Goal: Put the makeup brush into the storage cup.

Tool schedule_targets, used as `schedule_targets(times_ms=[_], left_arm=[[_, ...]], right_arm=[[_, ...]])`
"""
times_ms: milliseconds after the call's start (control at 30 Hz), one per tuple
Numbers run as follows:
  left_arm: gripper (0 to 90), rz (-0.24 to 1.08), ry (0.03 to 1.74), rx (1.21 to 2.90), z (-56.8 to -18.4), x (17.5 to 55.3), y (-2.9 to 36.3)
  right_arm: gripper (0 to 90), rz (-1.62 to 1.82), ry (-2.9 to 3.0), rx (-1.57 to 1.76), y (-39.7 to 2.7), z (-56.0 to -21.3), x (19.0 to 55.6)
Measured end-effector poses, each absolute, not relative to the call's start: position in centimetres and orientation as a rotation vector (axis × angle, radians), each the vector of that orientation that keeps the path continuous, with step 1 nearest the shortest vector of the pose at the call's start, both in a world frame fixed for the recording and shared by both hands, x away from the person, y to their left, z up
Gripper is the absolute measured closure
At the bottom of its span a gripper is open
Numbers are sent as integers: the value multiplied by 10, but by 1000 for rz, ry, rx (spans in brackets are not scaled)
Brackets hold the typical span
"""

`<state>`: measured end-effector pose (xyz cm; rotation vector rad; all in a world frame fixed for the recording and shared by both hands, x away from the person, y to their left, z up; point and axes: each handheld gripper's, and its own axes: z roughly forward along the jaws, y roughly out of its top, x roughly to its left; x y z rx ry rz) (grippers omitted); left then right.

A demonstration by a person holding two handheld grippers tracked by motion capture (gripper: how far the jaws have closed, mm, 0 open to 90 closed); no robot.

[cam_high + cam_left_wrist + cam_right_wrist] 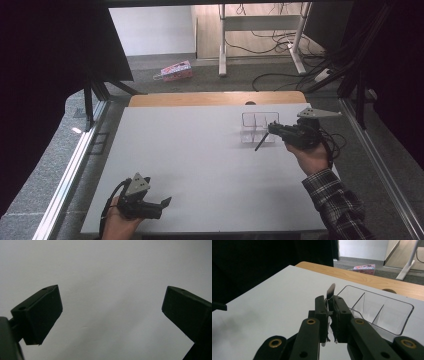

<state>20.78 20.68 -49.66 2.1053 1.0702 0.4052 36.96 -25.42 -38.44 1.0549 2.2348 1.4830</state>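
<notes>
My right gripper (271, 129) is at the table's right, by the front edge of a clear plastic divided tray (249, 116). It is shut on a thin dark utensil (260, 142), which slants down and to the left towards the table. In the right gripper view the jaws (328, 302) are pinched together on the utensil (331, 291), whose flat end sticks up above them, with the tray (404, 322) just behind, its compartments bare. My left gripper (165, 202) rests near the table's front left edge. It is open over bare white table (110, 277), with nothing between its fingers.
The white tabletop (190, 150) has a wooden strip (210, 98) along its far edge. A pink box (175, 70) lies on the floor beyond, near desk legs and cables. Dark curtains hang on both sides, and a metal rail (75, 165) runs along the left.
</notes>
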Motion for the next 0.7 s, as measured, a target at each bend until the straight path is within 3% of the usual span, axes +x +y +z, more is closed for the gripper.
schedule_targets(times_ms=[700], left_arm=[[38,420,1136,2069,-496,208,223]], right_arm=[[828,1481,2167,1086,-264,-366,384]])
